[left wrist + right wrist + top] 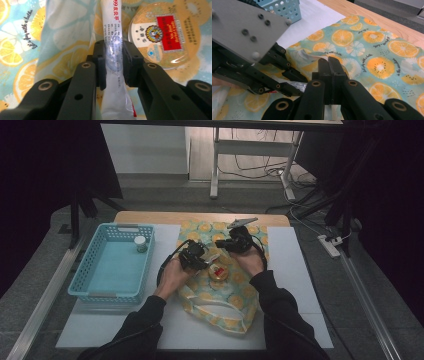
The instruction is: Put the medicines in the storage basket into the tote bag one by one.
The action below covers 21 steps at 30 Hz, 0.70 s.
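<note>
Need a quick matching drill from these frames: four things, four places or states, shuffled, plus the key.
1. white sachet
2. round gold tin
3. small jar
4. right claw

A. in the blue basket
B. lying on the fruit-print bag
C. shut on the bag's fabric
D. clamped in the left claw

Pairs: 1-D, 2-B, 3-A, 4-C
</note>
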Each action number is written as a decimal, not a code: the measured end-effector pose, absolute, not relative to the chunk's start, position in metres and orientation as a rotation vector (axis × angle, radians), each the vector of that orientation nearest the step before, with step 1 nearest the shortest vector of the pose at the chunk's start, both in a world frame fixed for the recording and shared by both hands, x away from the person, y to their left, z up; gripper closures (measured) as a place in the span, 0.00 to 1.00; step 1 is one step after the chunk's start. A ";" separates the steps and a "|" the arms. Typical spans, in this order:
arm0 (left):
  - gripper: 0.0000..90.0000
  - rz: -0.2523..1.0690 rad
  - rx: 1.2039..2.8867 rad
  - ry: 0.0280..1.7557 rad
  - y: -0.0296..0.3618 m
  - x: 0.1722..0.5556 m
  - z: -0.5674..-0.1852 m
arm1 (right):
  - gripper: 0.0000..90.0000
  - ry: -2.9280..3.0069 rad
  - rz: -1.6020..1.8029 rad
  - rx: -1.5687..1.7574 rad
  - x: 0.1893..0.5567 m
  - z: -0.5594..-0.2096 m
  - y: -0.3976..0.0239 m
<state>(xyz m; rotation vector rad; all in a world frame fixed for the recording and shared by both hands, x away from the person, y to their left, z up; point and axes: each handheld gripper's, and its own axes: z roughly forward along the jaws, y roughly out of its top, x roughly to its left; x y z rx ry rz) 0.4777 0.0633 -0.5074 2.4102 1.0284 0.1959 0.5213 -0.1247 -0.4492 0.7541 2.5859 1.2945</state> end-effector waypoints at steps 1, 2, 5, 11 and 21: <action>0.83 0.194 2.411 1.029 0.063 0.478 -0.509 | 1.00 2.586 1.288 0.754 0.521 -0.450 -0.125; 0.83 0.191 2.413 1.023 0.063 0.478 -0.509 | 1.00 2.586 1.284 0.753 0.522 -0.451 -0.124; 0.82 0.201 2.421 1.005 0.062 0.478 -0.510 | 1.00 2.589 1.275 0.756 0.522 -0.452 -0.124; 0.78 0.197 2.393 0.978 0.065 0.475 -0.501 | 1.00 2.582 1.271 0.770 0.524 -0.452 -0.127; 0.66 0.128 2.308 0.896 0.069 0.461 -0.483 | 1.00 2.582 1.280 0.760 0.521 -0.451 -0.126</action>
